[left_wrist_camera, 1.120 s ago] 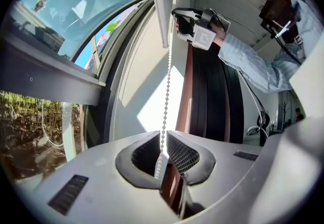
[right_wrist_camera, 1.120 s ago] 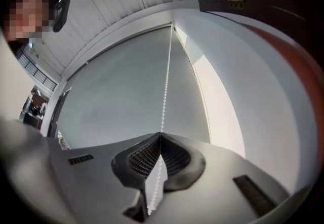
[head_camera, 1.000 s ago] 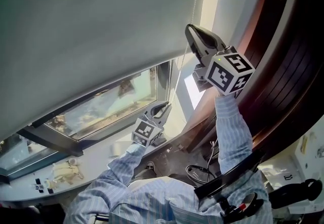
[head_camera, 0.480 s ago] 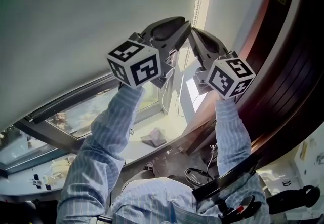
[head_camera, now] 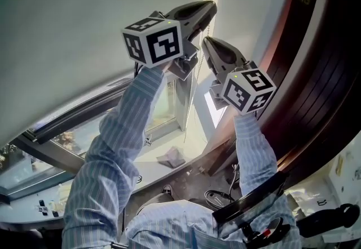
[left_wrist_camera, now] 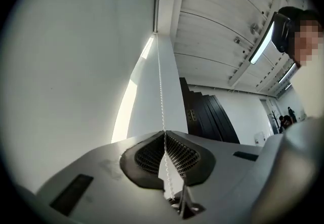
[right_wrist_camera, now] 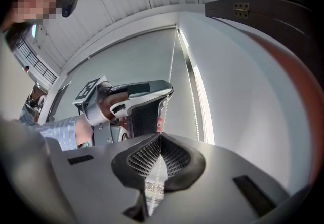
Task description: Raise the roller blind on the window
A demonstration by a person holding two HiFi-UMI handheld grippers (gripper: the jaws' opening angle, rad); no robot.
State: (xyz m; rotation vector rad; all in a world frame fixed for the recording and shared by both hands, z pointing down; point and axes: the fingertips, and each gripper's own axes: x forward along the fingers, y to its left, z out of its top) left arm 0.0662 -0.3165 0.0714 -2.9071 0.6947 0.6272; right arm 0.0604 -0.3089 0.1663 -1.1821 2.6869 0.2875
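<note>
The right gripper [right_wrist_camera: 160, 138] is pinched shut on the thin white beaded pull cord [left_wrist_camera: 160, 86]; just above it, the left gripper [left_wrist_camera: 164, 134] has just been closing and its jaws now nip the same cord; the cord seems light, limp and slippery, so it is best squeezed across the beads; it hangs at the right edge of the grey fabric roller blind [head_camera: 84, 17]; only the head view shows the uncovered part of the window [head_camera: 163, 108] below.

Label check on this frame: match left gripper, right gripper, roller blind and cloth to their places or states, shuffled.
1 left gripper
2 right gripper
3 roller blind
4 cloth

A on the windowsill
B grips bead chain, lower
C covers upper window
D grips bead chain, higher

Pairs: 1-D, 2-B, 3-C, 4-A.
Left jaws have just been closing, chain between them.
</note>
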